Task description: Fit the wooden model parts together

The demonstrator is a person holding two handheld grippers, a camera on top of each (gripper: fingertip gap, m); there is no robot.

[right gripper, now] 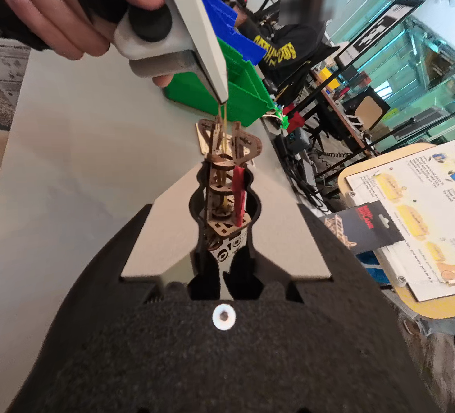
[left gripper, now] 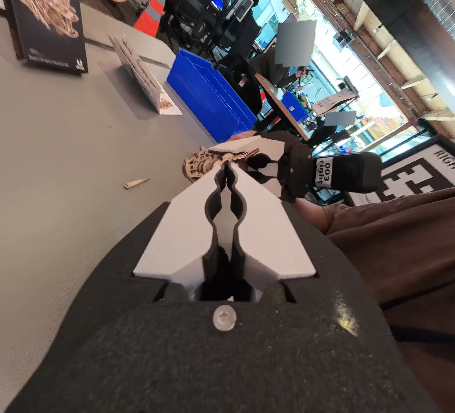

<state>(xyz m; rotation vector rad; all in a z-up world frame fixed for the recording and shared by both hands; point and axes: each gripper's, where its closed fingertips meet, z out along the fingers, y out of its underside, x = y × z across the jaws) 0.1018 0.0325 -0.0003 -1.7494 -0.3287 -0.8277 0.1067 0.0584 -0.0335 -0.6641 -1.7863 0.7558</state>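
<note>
My right gripper (right gripper: 225, 167) is shut on a small wooden model (right gripper: 222, 194) of stacked laser-cut discs and frames, with a red piece (right gripper: 240, 194) inside. My left gripper (right gripper: 222, 100) comes in from above, held by a hand. It is shut on a thin yellow band (right gripper: 50, 117)... the band (right gripper: 222, 120) runs taut from its tips down into the model. In the left wrist view my left gripper (left gripper: 226, 167) is closed at the model (left gripper: 202, 165), which the right gripper (left gripper: 248, 157) holds from the right. A loose wooden sliver (left gripper: 136, 183) lies on the grey table (left gripper: 61, 154).
A blue bin (left gripper: 209, 95), a folded instruction sheet (left gripper: 145, 80) and a dark model box (left gripper: 46, 14) stand on the far part of the table. A green bin (right gripper: 192, 95) sits behind the model. A round side table with sheets (right gripper: 406, 228) is at the right. People sit at desks beyond. Tip to tip, the grippers are about 5 cm apart.
</note>
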